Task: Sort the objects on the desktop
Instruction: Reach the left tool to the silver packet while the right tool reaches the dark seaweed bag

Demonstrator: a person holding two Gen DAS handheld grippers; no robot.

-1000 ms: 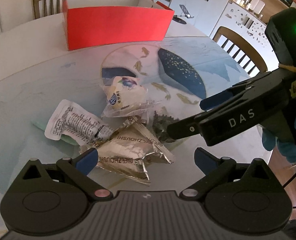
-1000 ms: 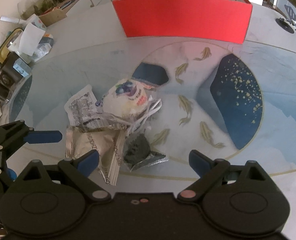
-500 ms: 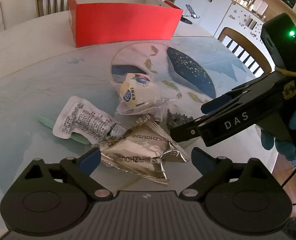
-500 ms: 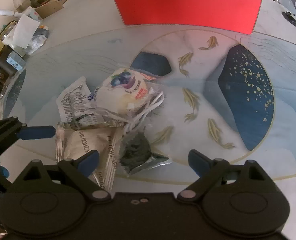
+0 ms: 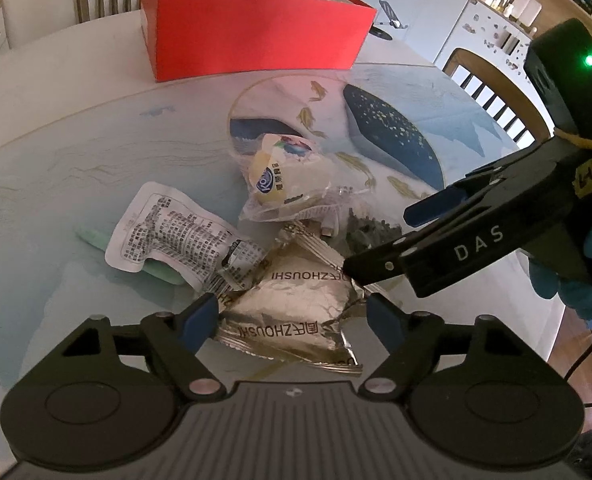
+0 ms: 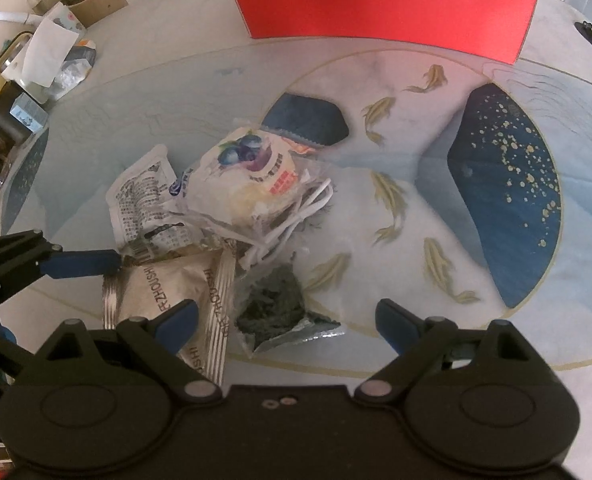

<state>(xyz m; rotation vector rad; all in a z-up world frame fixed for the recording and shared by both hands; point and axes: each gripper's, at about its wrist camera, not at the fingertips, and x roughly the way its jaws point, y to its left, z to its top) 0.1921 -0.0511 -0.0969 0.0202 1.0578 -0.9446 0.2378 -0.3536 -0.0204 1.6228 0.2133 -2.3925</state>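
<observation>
While the left tool [image 5: 292, 314] stands released astride the foil packet [image 5: 296, 312] at six o'clock on the bench [image 5: 76, 168], the right tool [image 6: 284, 320], also released, crowds it; closing risks dragging the neighbouring white sachet [image 5: 172, 236].

- The flat mint-green thing [image 5: 160, 271] is mostly buried under the white printed sachet [image 5: 168, 236], only its edges poke out, so no idea what it is.
- The coiled white cable [image 6: 296, 216] runs under the clear-wrapped blueberry bun [image 6: 248, 176], ends hidden.
- The silver foil ZHOUSHI packet [image 6: 164, 292] has its near corner covered by the right gripper [image 6: 286, 316].
- The open red cardboard box [image 6: 379, 4] is cut off at the top edge beyond the bun.
- The sachet's print is too small to read.
</observation>
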